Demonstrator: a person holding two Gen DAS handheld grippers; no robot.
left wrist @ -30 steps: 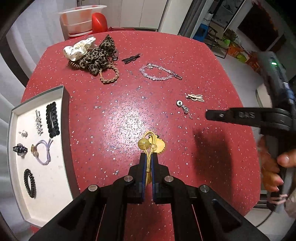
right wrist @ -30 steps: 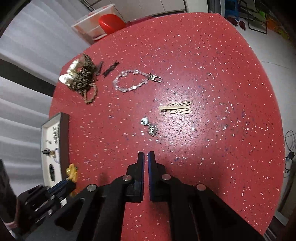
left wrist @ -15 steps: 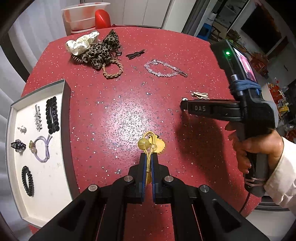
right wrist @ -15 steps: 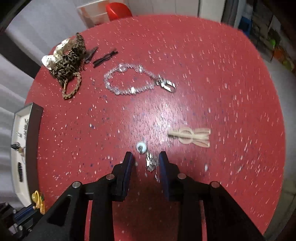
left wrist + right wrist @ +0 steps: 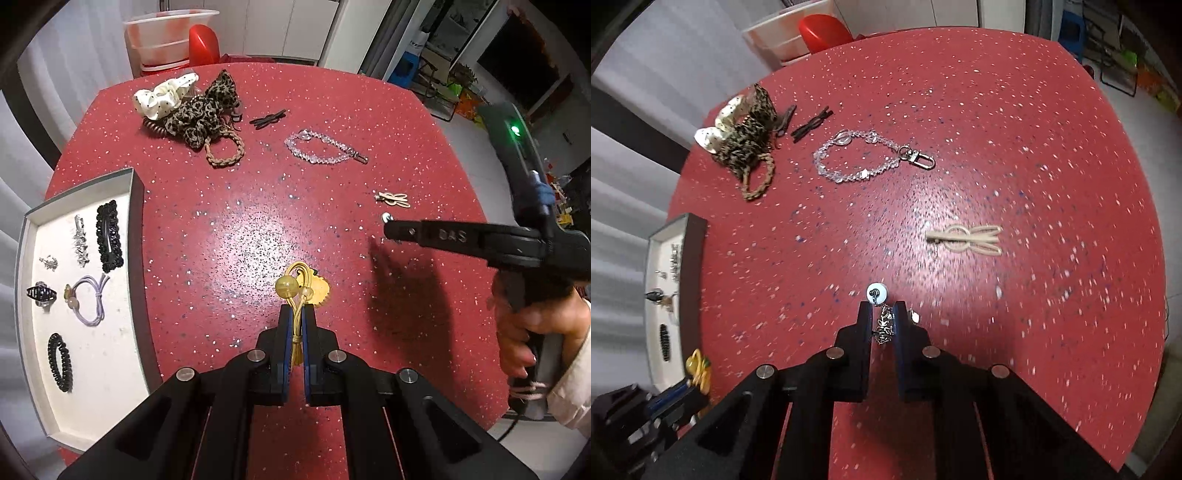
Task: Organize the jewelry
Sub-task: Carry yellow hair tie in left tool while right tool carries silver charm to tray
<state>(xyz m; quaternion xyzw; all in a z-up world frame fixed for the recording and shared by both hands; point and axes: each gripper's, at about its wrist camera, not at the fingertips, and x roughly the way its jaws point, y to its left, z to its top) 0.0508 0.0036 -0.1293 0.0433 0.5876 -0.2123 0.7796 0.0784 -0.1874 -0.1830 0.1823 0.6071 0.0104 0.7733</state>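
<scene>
Left wrist view
Left gripper (image 5: pixel 294 317): jaws clamped on the cords of the yellow hair tie (image 5: pixel 295 291); its bead and flower charm hang clear of the tips, lifted off the red surface (image 5: pixel 229 236), likely on its way to the tray.
Tray (image 5: pixel 137 236): along the surface's left edge, already holding black clips, small silver pieces and a lilac tie, so this looks like the collecting place.
Right gripper (image 5: pixel 391 230): reaches in from the right edge, tips down near the silver earring (image 5: pixel 386 217); jaw gap not readable here.
Unsorted pile: scrunchies (image 5: pixel 184 107) at the far left corner; crystal bracelet (image 5: pixel 321 151) mid-far.

Right wrist view
Right gripper (image 5: pixel 884 321): jaws have just been closing, now narrow around the silver earring (image 5: pixel 882 321) lying between them, its white stud beyond the tips; whether the pads press yet is unclear.
Beige clip (image 5: pixel 966 240): loose, toward the right edge, probably next.
</scene>
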